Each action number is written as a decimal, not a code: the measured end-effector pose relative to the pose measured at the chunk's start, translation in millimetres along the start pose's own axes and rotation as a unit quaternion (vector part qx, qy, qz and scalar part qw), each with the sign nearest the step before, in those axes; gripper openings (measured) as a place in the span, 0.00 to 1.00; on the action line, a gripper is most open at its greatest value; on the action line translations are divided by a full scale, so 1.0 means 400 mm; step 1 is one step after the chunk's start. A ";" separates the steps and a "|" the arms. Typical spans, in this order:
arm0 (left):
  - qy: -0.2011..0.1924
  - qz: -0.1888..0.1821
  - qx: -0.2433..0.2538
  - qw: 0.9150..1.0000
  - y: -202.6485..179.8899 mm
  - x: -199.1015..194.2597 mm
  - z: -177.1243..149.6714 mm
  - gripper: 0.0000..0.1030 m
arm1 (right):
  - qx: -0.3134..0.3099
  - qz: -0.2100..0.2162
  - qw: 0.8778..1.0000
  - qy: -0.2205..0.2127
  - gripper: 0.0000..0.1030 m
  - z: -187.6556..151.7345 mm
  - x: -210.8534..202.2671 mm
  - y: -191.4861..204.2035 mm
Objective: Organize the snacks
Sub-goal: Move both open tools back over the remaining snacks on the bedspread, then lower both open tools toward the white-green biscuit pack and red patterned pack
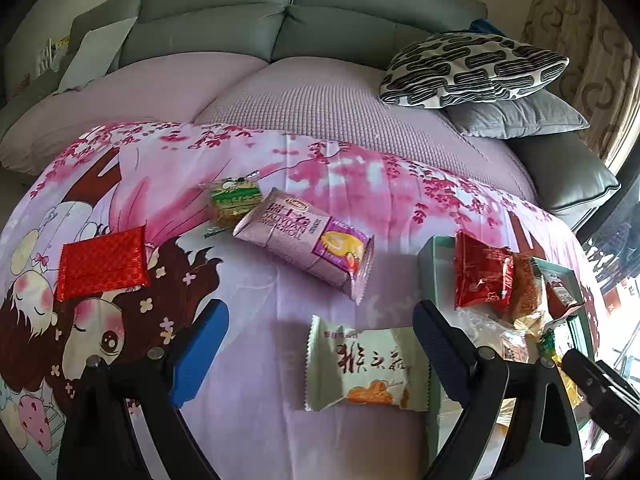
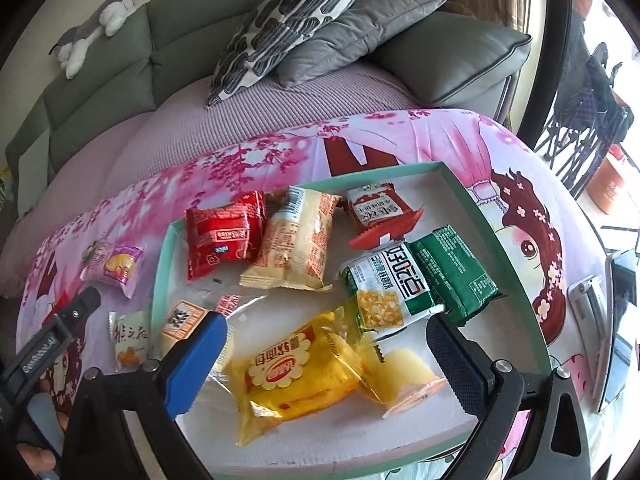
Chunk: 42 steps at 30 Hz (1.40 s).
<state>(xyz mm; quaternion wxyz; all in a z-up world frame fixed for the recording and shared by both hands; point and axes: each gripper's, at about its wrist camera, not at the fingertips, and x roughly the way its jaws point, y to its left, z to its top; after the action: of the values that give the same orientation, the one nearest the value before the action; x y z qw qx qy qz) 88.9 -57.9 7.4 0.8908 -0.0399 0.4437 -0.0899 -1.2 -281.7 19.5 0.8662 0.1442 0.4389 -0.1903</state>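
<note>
My left gripper (image 1: 320, 344) is open over a pale green snack packet (image 1: 364, 372) that lies between its fingers on the pink cartoon cloth. A purple packet (image 1: 308, 244), a green-yellow packet (image 1: 234, 200) and a red flat packet (image 1: 102, 264) lie further out. My right gripper (image 2: 328, 352) is open above a yellow packet (image 2: 296, 376) inside the mint-rimmed white tray (image 2: 500, 240). The tray also holds a red packet (image 2: 224, 236), a cream packet (image 2: 296, 240), a small red sachet (image 2: 378, 208) and green packets (image 2: 452, 272).
The cloth covers a low table in front of a grey sofa (image 1: 304, 28) with a lilac cover and patterned cushions (image 1: 472, 68). A phone-like device (image 2: 616, 328) lies at the table's right edge. The left gripper shows in the right wrist view (image 2: 48, 340).
</note>
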 end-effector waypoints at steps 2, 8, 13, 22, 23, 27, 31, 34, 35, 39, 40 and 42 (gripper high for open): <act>0.002 0.001 0.000 1.000 0.003 0.001 -0.002 0.91 | -0.002 0.001 1.000 -0.001 0.99 0.002 -0.003 0.002; -0.002 0.003 0.005 1.000 0.001 -0.006 -0.005 0.91 | -0.004 0.002 1.000 0.010 0.99 0.003 0.010 0.006; -0.003 0.016 0.009 1.000 0.000 -0.001 -0.010 1.00 | 0.003 0.008 1.000 0.007 1.00 0.005 0.013 -0.001; -0.006 0.018 0.015 1.000 0.000 -0.003 -0.011 1.00 | 0.005 0.001 1.000 0.009 1.00 0.004 0.024 -0.003; -0.006 0.016 0.016 1.000 0.001 -0.003 -0.011 1.00 | 0.003 0.000 1.000 0.009 1.00 0.004 0.024 0.000; 0.000 0.015 0.021 1.000 0.001 -0.003 -0.011 1.00 | -0.017 0.002 1.000 0.008 1.00 0.001 0.018 0.036; -0.002 0.026 0.034 0.999 0.010 -0.012 -0.008 1.00 | -0.040 0.028 0.999 0.004 1.00 -0.005 0.009 0.088; -0.006 0.036 0.035 0.999 0.033 -0.021 -0.002 1.00 | -0.058 0.041 0.997 -0.001 1.00 -0.012 0.000 0.128; -0.006 0.041 0.035 0.999 0.044 -0.024 0.000 1.00 | -0.064 0.044 0.997 -0.003 1.00 -0.015 -0.002 0.139; -0.007 0.070 0.034 0.997 0.093 -0.031 0.005 1.00 | -0.087 0.058 0.995 -0.004 1.00 -0.028 -0.009 0.192; -0.006 0.079 0.031 0.996 0.112 -0.032 0.007 1.00 | -0.091 0.061 0.994 -0.004 1.00 -0.031 -0.009 0.204; -0.004 0.087 0.024 0.996 0.139 -0.034 0.009 1.00 | -0.103 0.068 0.992 -0.003 1.00 -0.039 -0.011 0.230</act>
<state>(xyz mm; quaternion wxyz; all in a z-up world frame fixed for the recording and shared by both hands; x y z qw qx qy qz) 90.6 -0.6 11.6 0.8976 0.0197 0.4398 -0.0224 27.5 -192.8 21.8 0.8887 0.0826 0.4428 -0.0853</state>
